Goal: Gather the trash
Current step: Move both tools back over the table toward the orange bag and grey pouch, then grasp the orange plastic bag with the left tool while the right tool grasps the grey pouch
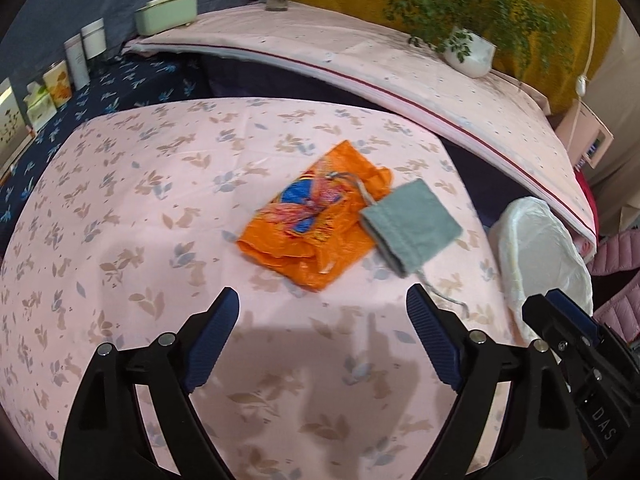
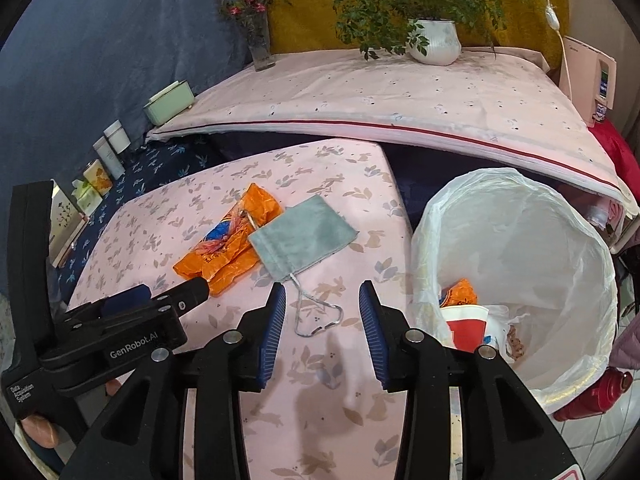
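An orange wrapper (image 1: 308, 228) lies crumpled on the pink tabletop (image 1: 120, 220), with a grey pouch (image 1: 412, 226) overlapping its right edge and the pouch's cord (image 2: 316, 316) trailing toward the near side. The left gripper (image 1: 322, 332) hovers just short of the wrapper, fingers spread wide and holding nothing. The right gripper (image 2: 322, 330) is likewise open and empty above the cord. Beside the tabletop stands a lined bin (image 2: 560, 240) with scraps inside.

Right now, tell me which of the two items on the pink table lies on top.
The grey-green drawstring pouch: its corner overlaps the orange plastic wrapper, which lies flat beneath.
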A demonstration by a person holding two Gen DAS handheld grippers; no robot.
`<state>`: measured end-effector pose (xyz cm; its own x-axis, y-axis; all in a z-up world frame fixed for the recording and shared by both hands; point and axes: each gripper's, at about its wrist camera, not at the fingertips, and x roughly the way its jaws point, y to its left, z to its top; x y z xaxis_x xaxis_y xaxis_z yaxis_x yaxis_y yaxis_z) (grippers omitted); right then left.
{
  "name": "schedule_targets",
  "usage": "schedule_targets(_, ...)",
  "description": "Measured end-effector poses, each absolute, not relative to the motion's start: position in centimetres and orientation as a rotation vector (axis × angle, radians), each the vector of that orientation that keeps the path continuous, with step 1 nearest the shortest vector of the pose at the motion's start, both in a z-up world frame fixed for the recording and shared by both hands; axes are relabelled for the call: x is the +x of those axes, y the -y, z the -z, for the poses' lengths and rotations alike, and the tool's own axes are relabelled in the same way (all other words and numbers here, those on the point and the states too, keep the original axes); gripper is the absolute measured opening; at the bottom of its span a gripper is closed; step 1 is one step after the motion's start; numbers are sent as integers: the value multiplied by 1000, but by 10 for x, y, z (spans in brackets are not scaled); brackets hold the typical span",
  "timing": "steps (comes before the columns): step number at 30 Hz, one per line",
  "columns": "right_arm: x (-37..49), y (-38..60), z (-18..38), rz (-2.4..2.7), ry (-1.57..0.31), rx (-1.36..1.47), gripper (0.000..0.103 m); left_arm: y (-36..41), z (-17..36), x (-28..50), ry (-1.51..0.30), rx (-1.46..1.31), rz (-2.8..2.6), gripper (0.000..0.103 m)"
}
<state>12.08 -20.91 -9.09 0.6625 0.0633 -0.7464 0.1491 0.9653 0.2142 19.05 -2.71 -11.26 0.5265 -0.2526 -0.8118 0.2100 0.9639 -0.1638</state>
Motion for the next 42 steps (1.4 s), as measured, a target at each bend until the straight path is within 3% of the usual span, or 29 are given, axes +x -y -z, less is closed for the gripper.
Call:
schedule_targets(12, 181, 171, 121, 11, -906, 231, 46, -21, 144, 240, -1066, -178, 215, 82)
schedule_targets(26, 227, 167, 163, 40, -967, 221, 46, 10, 164, 276, -1093, -160, 245, 80)
schedule_targets(30, 229, 164, 165, 39, -965, 184, 46, 17, 163, 275, -1075, -136, 250, 64)
schedule_targets(32, 228, 164, 165, 43, -962, 167, 42, 18, 162, 274, -1075, -140, 257, 50)
schedule_targets(34, 227, 165, 166, 54, -959, 141, 33, 21, 162, 273, -1083, -136, 269, 32)
schedule_targets(38, 222, 174, 165, 51, -962, 157, 18, 24, 163, 267, -1100, -133, 286, 9)
schedule_targets(42, 212, 183, 161, 48, -968, 193, 9, 24, 160, 257, -1099, -128, 289, 6)
